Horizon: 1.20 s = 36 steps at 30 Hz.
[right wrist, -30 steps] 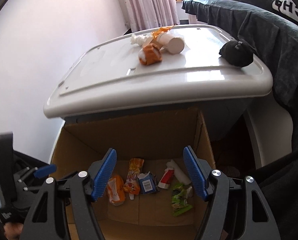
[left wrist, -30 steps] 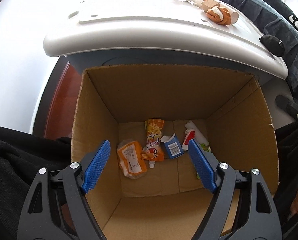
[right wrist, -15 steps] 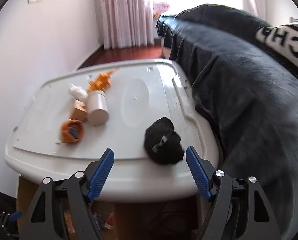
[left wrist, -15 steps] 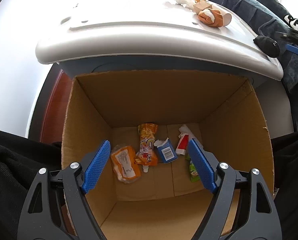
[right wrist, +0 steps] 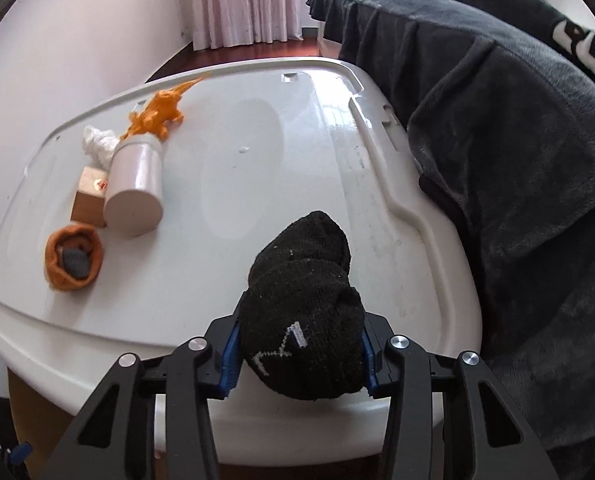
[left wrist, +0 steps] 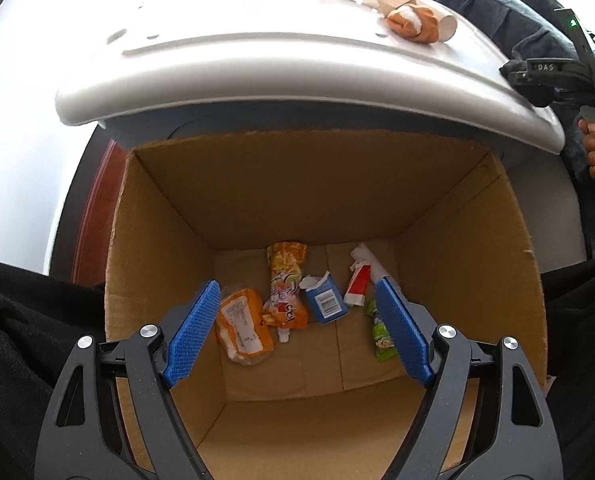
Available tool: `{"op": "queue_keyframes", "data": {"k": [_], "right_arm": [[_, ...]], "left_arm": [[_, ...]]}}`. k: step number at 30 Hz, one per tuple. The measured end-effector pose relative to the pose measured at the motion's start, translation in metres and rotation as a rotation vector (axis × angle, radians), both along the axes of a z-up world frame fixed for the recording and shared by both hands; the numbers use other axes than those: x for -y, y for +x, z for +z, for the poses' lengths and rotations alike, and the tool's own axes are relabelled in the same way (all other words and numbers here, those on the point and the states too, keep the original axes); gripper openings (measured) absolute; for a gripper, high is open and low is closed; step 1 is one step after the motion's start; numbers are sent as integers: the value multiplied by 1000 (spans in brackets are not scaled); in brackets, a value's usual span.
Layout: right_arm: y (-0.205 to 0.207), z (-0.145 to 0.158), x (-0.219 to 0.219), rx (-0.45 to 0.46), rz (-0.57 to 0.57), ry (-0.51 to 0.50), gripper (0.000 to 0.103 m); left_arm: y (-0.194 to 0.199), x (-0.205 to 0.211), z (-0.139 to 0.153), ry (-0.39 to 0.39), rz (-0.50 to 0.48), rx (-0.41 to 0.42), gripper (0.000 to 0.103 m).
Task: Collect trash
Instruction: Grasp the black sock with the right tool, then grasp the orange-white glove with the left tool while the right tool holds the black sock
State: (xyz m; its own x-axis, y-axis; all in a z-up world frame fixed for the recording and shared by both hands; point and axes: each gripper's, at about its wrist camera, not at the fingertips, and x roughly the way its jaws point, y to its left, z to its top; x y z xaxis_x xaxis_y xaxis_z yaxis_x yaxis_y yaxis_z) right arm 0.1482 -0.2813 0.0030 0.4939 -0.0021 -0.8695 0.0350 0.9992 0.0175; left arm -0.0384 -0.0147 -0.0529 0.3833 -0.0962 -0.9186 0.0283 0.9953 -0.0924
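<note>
My right gripper (right wrist: 299, 354) is shut on a rolled black sock (right wrist: 303, 304) that lies at the near edge of the white bin lid (right wrist: 257, 152). My left gripper (left wrist: 297, 328) is open and empty, held over an open cardboard box (left wrist: 169, 248). In the box lie several pieces of trash: an orange packet (left wrist: 243, 326), an orange pouch (left wrist: 287, 284), a blue carton (left wrist: 325, 298), a red-and-white tube (left wrist: 359, 276) and a green wrapper (left wrist: 381, 334). The right gripper also shows in the left wrist view (left wrist: 553, 76) at the lid's right edge.
On the lid lie an orange rolled sock (right wrist: 73, 258), a white cup on its side (right wrist: 135, 190), a small wooden block (right wrist: 89, 196), a white tissue wad (right wrist: 97, 144) and an orange toy lizard (right wrist: 161, 112). A dark blanket (right wrist: 517, 140) hangs to the right.
My right gripper rose from over the box to the lid, moved in on the black sock and shut on it. My left gripper stayed open over the box.
</note>
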Motion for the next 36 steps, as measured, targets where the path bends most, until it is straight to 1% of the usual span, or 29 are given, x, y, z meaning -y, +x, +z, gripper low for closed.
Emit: {"op": "queue_keyframes", "data": {"k": [3, 6, 8, 10, 13, 16, 17, 19, 21, 24, 26, 27, 28, 29, 30, 32, 34, 36], "right_arm": [[-18, 20, 1, 45, -24, 122, 43], [-45, 48, 1, 133, -25, 235, 43], [-61, 61, 4, 190, -31, 264, 44], [-69, 65, 8, 218, -49, 252, 44], [-72, 67, 21, 228, -86, 255, 44], [-68, 65, 36, 217, -134, 319, 44], [-68, 65, 40, 213, -146, 360, 44], [-65, 65, 43, 209, -148, 383, 44], [-65, 68, 41, 217, -142, 378, 44], [-64, 72, 36, 228, -124, 381, 44], [-63, 73, 33, 229, -113, 383, 44], [-62, 73, 32, 228, -111, 383, 44], [-61, 73, 31, 227, -109, 385, 44], [-60, 72, 30, 223, -106, 390, 44], [-59, 72, 29, 220, -105, 392, 44], [-58, 70, 27, 215, -102, 394, 44], [-57, 70, 26, 213, -99, 395, 44], [-56, 69, 24, 211, -93, 390, 44]], "left_arm": [[7, 5, 12, -45, -18, 22, 78], [25, 18, 31, -78, -51, 63, 78], [47, 32, 42, -120, -79, 74, 78], [75, 48, 52, -142, -87, 101, 78], [114, 71, 61, -139, -84, 143, 78], [149, 90, 63, -142, -65, 163, 78], [159, 92, 62, -147, -59, 166, 78], [177, 102, 57, -143, -43, 175, 78], [193, 109, 48, -124, -38, 176, 78], [214, 117, 35, -55, -25, 184, 78], [224, 117, 27, -24, -9, 183, 78], [226, 119, 26, -1, -9, 206, 78], [227, 120, 25, 14, -13, 207, 73], [230, 122, 24, 58, -15, 221, 55], [232, 123, 24, 82, -20, 231, 48], [232, 119, 23, 75, -17, 256, 35], [230, 116, 24, 77, -15, 272, 30], [225, 112, 25, 86, -18, 282, 28]]}}
